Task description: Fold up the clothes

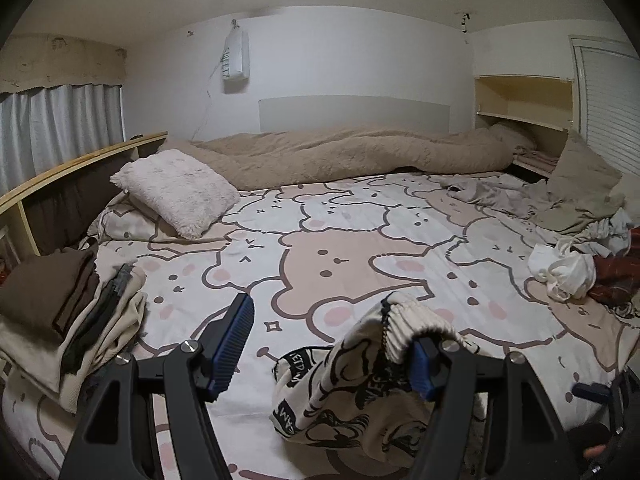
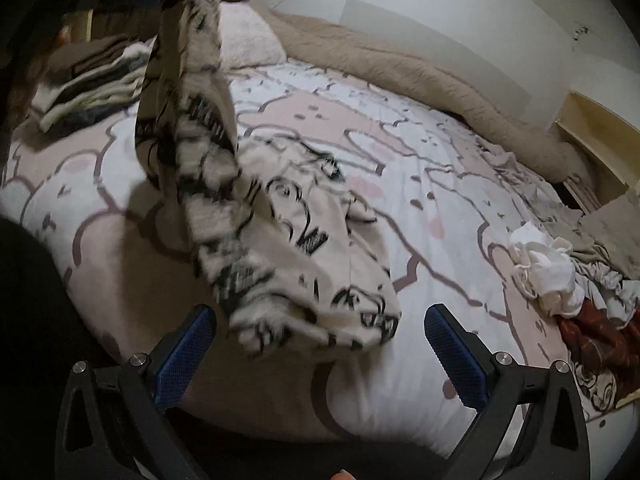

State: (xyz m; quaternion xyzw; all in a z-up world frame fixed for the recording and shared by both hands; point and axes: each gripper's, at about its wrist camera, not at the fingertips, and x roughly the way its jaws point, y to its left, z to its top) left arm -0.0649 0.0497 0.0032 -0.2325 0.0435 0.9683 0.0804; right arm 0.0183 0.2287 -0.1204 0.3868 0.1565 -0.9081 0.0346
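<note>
A cream garment with black cartoon print (image 1: 352, 384) hangs over the right finger of my left gripper (image 1: 328, 344), whose jaws stand wide apart; its ribbed waistband drapes over that fingertip. In the right wrist view the same garment (image 2: 280, 216) hangs from the upper left down onto the bed. My right gripper (image 2: 320, 352) is open and empty, just in front of the garment's lower end.
A stack of folded clothes (image 1: 68, 320) lies at the bed's left. A heap of unfolded clothes (image 1: 572, 268) lies at the right, also in the right wrist view (image 2: 560, 280). A fluffy pillow (image 1: 176, 192) and beige duvet (image 1: 360, 156) lie at the back. The bear-print sheet (image 1: 340, 240) covers the bed.
</note>
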